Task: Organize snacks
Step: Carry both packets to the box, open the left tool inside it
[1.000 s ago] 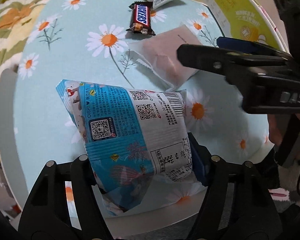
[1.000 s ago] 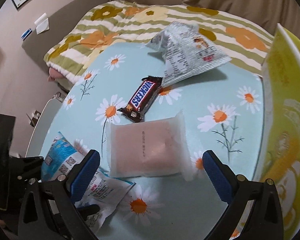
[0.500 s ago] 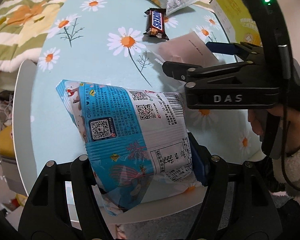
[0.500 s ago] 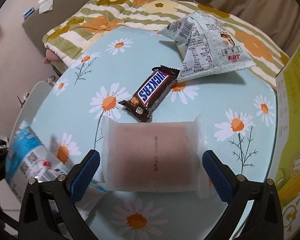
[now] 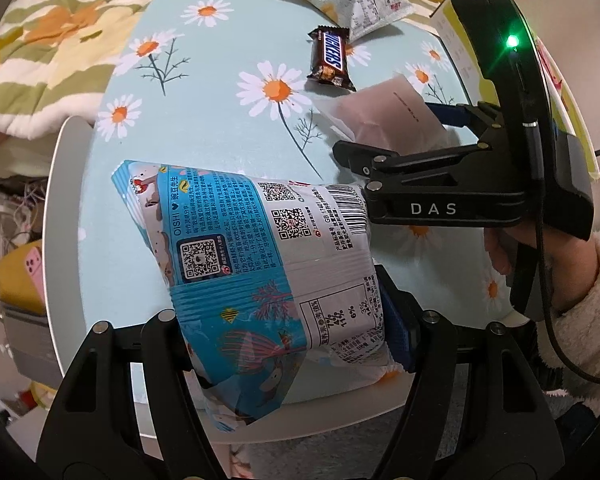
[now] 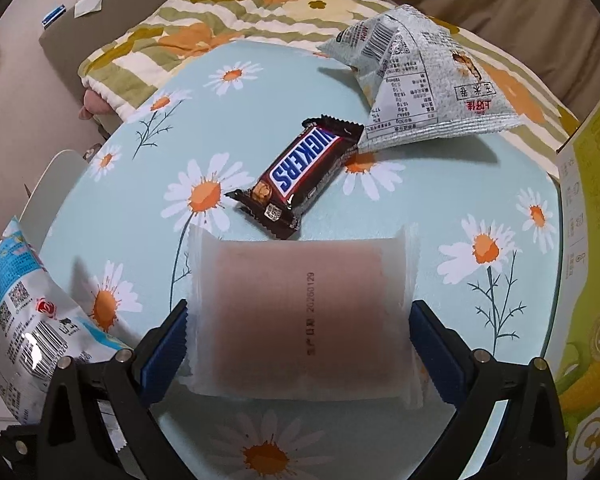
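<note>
- The left claw (image 5: 284, 320) is pinched on a puffy blue-and-white snack bag (image 5: 260, 264), its blue pads pressing the bag's lower half from both sides; the bag juts out above the surface (image 5: 204, 120).
- The bag's glossy film carries "OISHI", several QR codes, a barcode and a small nutrition table.
- The right claw (image 6: 298, 344) stands spread wide around a flat, frosted translucent packet (image 6: 300, 320) with pinkish-brown contents. The left pad is touching or just beside the packet's crimped edge, and the right pad is just beside the other edge; I cannot tell whether either presses it.
- The packet lies on the surface, a date stamp reading "20260129" printed along it.
- Just beyond the packet lies a brown Snickers bar (image 6: 300, 172), its wrapper ends crimped, one corner near the packet's far edge.
- A pale grey-green pillow bag (image 6: 420, 92) with a barcode, a nutrition table and red Chinese characters rests at the surface's far side, its corner overlapping the bar's end.
- The round surface is covered in light-blue cloth printed with white-and-orange daisies.
- A yellow-green carton (image 6: 592, 264) stands at the right edge.
- A striped floral quilt (image 6: 188, 36) lies behind.
</note>
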`<state>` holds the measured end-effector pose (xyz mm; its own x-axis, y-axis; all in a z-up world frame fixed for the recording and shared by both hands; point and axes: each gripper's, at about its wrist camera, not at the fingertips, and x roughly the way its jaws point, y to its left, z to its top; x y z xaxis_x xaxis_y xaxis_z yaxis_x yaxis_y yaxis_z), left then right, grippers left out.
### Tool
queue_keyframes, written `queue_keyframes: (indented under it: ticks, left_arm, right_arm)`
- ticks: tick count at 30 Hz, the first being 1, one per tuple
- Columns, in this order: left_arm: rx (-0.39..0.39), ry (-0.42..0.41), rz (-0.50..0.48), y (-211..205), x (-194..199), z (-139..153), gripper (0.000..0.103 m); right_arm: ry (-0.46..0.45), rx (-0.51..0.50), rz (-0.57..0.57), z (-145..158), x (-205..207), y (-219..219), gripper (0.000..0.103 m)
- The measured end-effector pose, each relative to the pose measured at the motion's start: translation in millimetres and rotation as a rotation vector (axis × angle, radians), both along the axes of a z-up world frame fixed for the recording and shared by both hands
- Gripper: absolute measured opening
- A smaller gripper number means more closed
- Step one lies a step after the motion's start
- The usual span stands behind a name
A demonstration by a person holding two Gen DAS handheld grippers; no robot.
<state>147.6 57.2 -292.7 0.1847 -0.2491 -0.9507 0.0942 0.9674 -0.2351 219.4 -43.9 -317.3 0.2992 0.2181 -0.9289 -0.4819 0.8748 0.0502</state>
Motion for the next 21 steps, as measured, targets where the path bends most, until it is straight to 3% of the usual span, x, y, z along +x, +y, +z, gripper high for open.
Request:
queue_keyframes:
  ticks: [1, 3, 6, 12, 21]
  left_arm:
    - [-0.001, 0.000, 0.002, -0.8, 0.4, -0.3, 0.067]
    - [-0.006, 0.000, 0.003, -1.2, 0.8, -0.5, 0.067]
    - [-0.011, -0.003, -0.001, -1.1, 0.7, 0.2, 0.067]
    - [-0.018, -0.029, -0.010, 0.6, -0.2, 13.6, 0.067]
    - [-0.034, -0.162, -0.069, 1.0, 6.3, 75.7, 0.067]
  right_arm:
    - [-0.007, 0.000, -0.002, 0.8, -1.0, -0.6, 0.098]
    - [-0.026, -0.001, 0.001, 3.9, -3.5, -1.9, 0.082]
    - [-0.025, 0.018, 0.000, 8.3, -5.2, -6.9, 0.075]
    - [-0.032, 0.051, -0.033, 24.1, -9.0, -13.0, 0.072]
    - [-0.148, 0.118, -0.110, 113.4, -24.4, -28.7, 0.071]
